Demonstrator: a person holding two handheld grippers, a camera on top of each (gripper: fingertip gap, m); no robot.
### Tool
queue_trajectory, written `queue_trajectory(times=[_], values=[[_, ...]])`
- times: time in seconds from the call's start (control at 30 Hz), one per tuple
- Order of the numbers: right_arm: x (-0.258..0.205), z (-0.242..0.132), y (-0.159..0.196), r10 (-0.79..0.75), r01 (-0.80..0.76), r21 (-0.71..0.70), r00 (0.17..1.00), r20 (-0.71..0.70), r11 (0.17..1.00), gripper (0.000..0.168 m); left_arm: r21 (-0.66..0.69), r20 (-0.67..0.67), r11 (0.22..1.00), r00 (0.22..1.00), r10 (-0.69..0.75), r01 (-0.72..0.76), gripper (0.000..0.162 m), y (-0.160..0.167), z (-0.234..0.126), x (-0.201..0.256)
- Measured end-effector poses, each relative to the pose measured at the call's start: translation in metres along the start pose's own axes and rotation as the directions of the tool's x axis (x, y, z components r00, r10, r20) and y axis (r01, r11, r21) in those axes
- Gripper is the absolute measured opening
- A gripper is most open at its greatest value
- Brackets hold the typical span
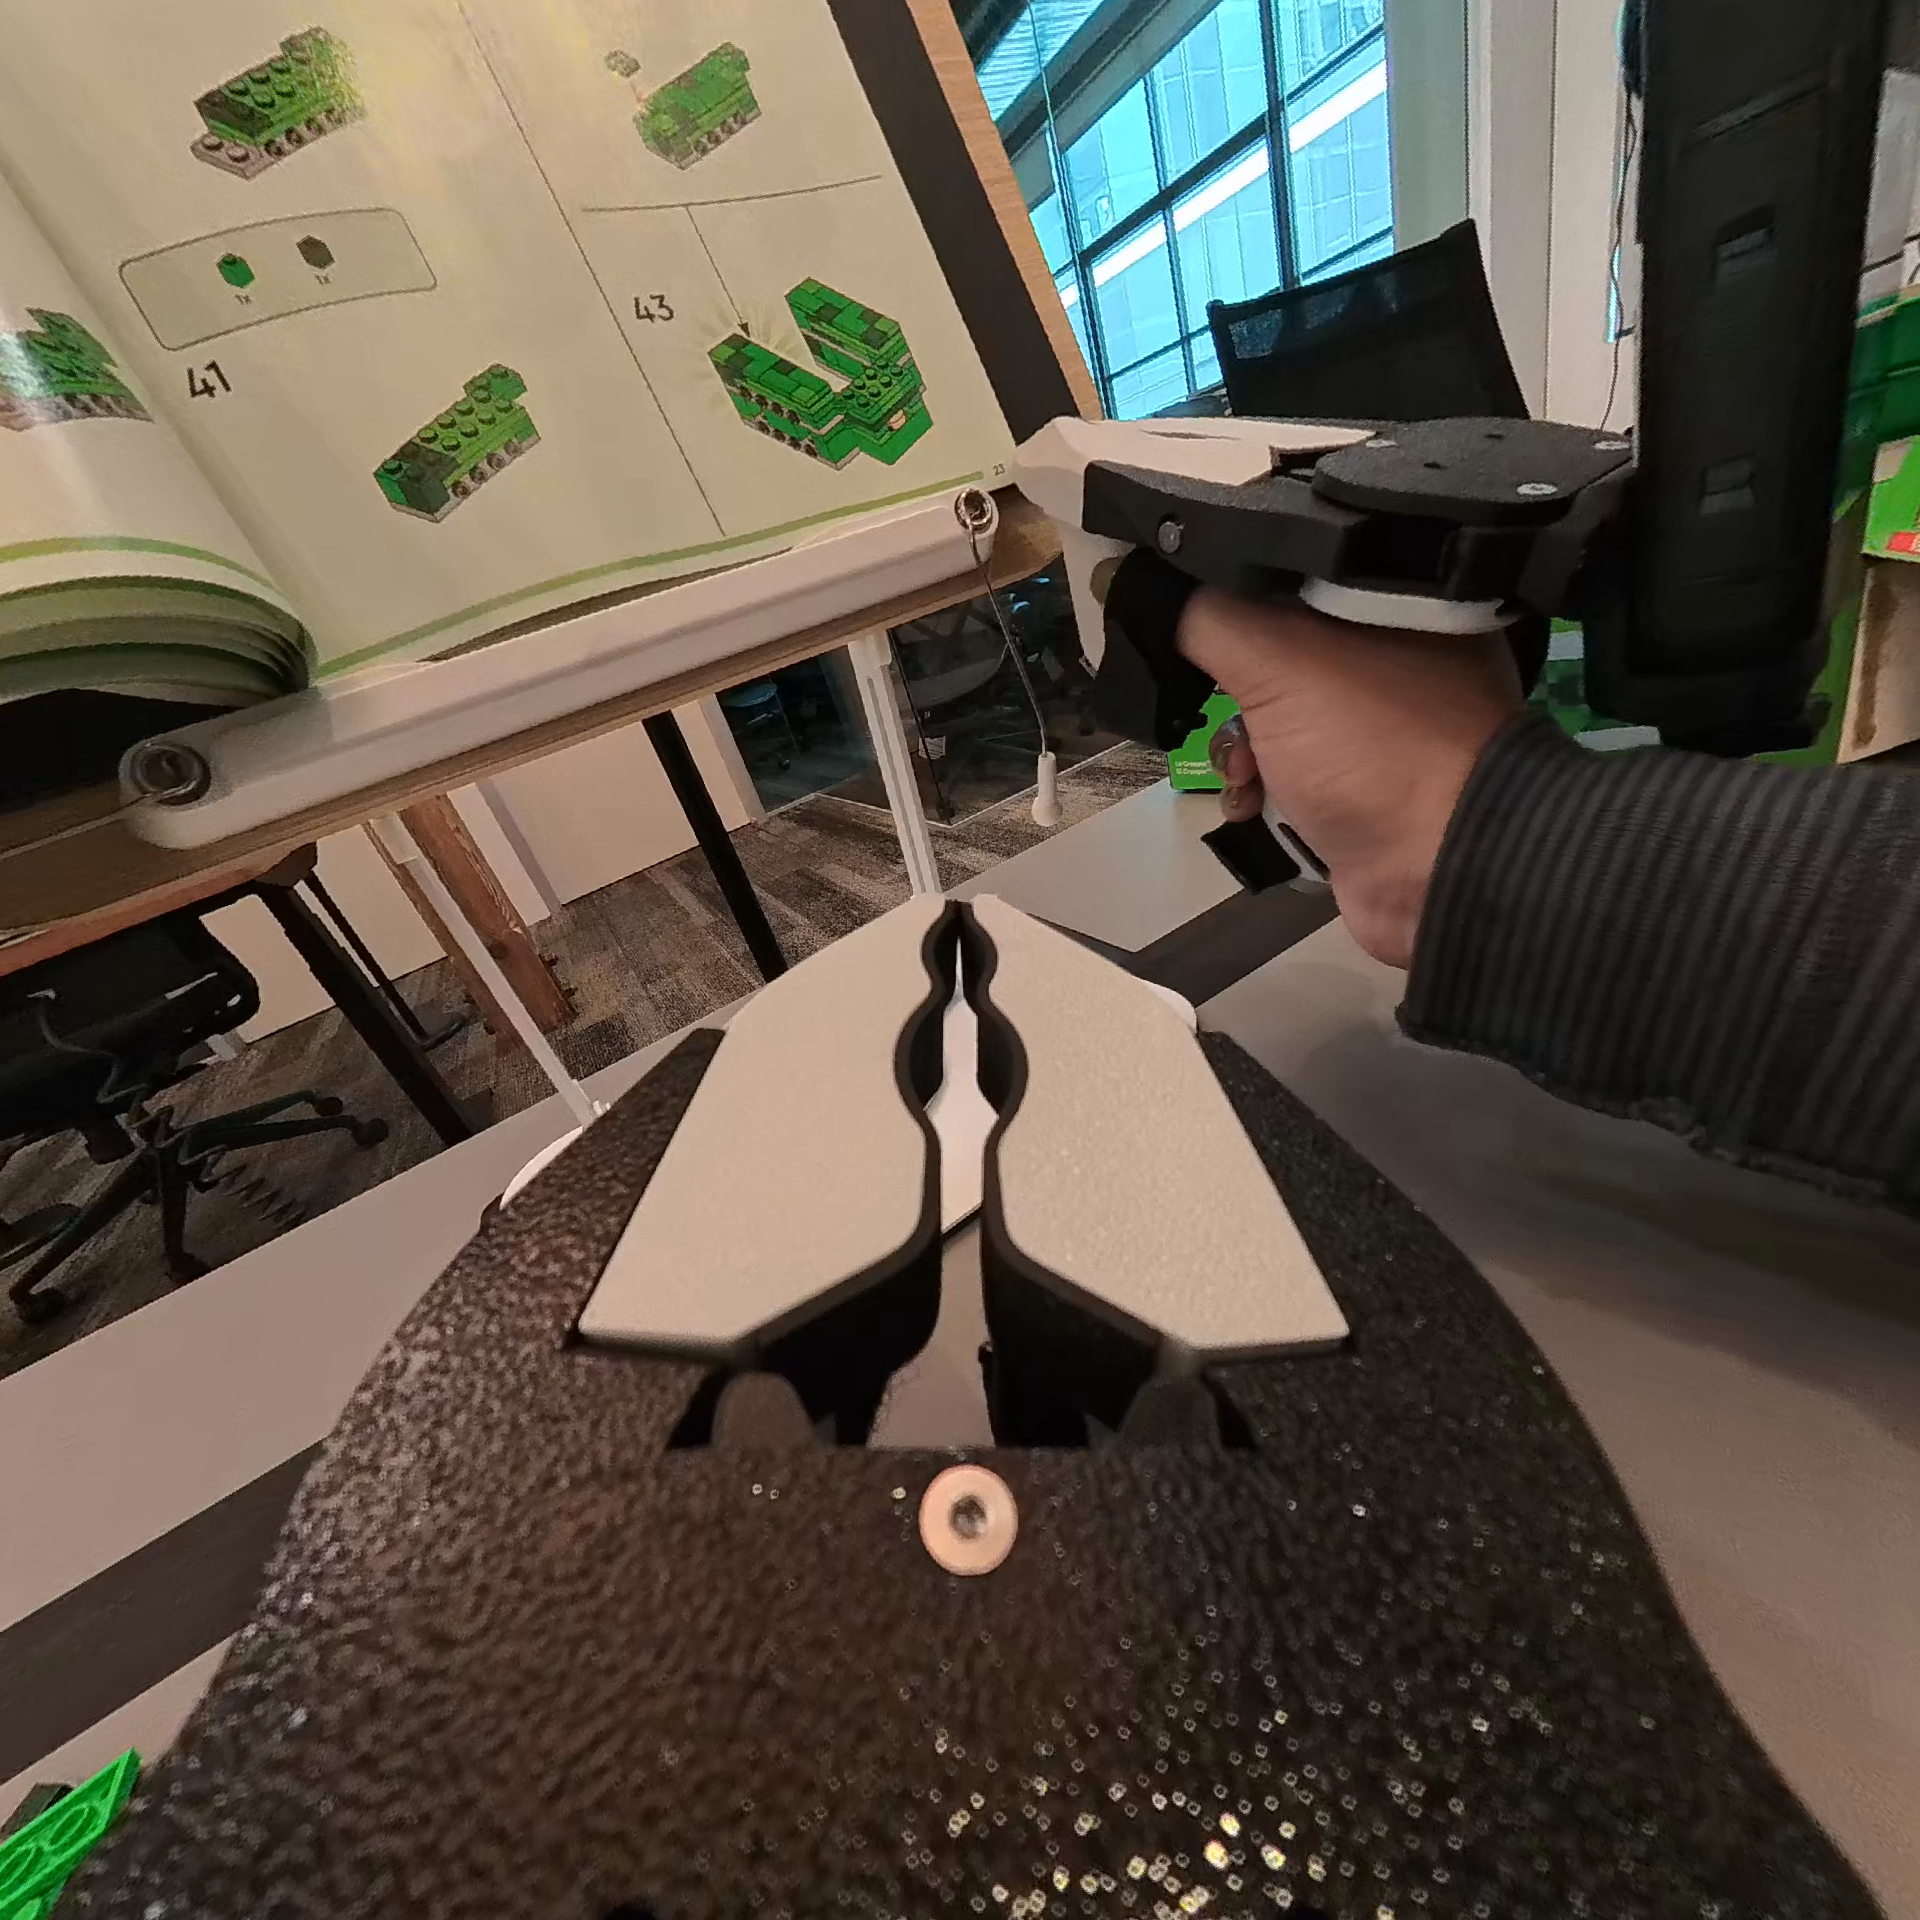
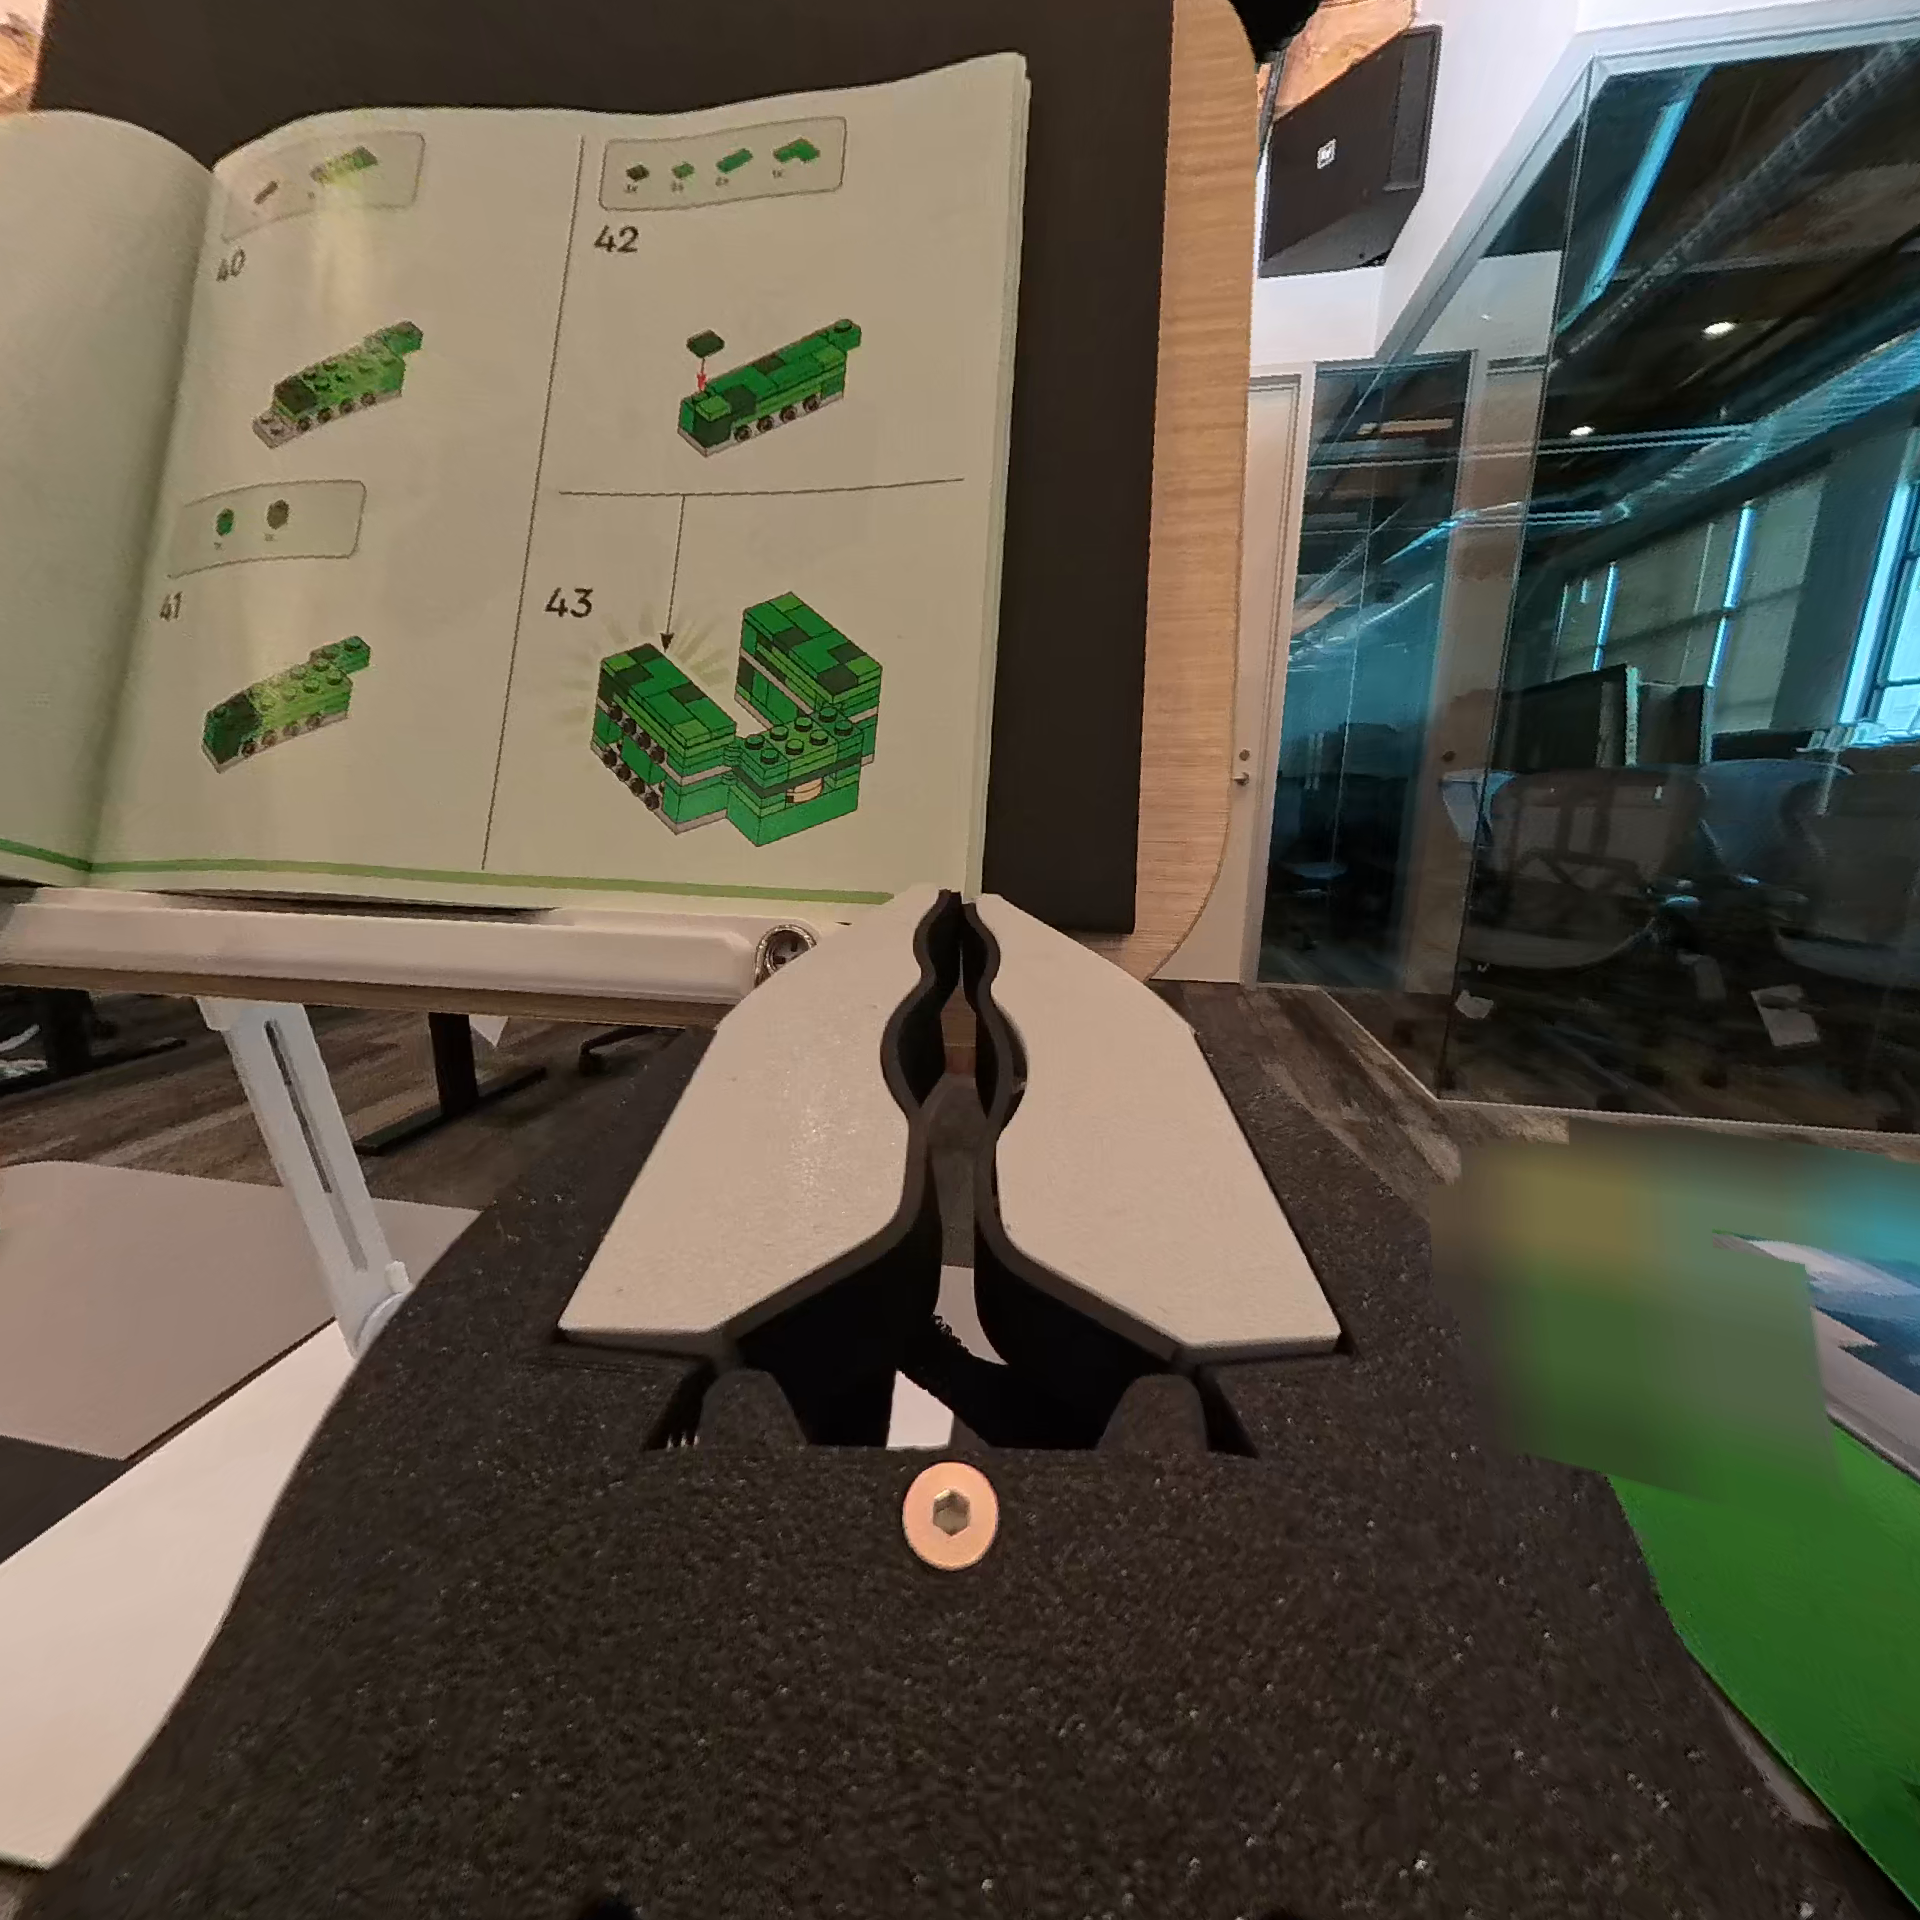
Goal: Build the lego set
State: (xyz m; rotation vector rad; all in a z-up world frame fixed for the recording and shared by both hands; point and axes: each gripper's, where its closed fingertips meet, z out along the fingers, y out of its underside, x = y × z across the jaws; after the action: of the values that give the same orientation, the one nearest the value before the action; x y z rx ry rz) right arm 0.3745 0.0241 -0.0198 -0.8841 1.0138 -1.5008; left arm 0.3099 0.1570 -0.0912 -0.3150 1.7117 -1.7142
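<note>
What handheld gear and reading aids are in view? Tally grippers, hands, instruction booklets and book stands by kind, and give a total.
Grippers: 2 (left gripper, right gripper)
Hand: 1 (hand)
Instruction booklet: 1 (instruction booklet)
Book stand: 1 (book stand)
Total: 5

Matt grey finger point(image 1: 800, 1164) plates, finely grained, over rough pebbled black plastic body point(image 1: 727, 1662) with a shiny metal screw point(image 1: 968, 1524). Glossy paper booklet point(image 2: 582, 499), pages curling, on a smooth white plastic stand point(image 2: 374, 951). Pale wood-grain board point(image 2: 1205, 499) edge behind. Ribbed dark knit sleeve point(image 1: 1683, 956). Smooth matt table point(image 1: 177, 1423). Glossy green brick point(image 1: 62, 1839). Reflective glass wall point(image 2: 1683, 623).
</note>
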Motion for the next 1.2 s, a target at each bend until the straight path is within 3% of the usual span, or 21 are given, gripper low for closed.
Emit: queue_trajectory(times=[0.7,0.87,1.03,1.1,1.2], values=[[-0.036,-0.008,-0.011,-0.136,0.123,0.101,0.982,0.134,0.987,0.0,0.011,-0.008,1.0,1.0,-0.015,0.015,0.0,-0.002,0.0,0.0],[-0.038,-0.008,-0.01,-0.147,0.134,0.1,0.981,0.128,0.986,0.0,0.074,0.063,0.997,0.998,0.016,-0.021,0.009,-0.04,0.004,-0.021],[-0.021,-0.016,-0.016,-0.05,0.045,0.134,0.998,0.04,0.99,0.003,0.209,0.171,0.977,0.981,-0.086,0.049,0.01,-0.076,0.005,-0.047],[-0.014,-0.015,-0.014,0.031,-0.034,0.124,0.999,0.032,0.992,0.018,0.21,0.189,0.977,0.98,-0.069,0.028,0.009,-0.064,0.004,-0.048],[-0.011,-0.011,-0.01,0.108,-0.113,0.104,0.993,0.054,0.988,0.018,0.149,0.219,0.989,0.976,-0.01,-0.023,0.006,-0.037,0.003,-0.047]])
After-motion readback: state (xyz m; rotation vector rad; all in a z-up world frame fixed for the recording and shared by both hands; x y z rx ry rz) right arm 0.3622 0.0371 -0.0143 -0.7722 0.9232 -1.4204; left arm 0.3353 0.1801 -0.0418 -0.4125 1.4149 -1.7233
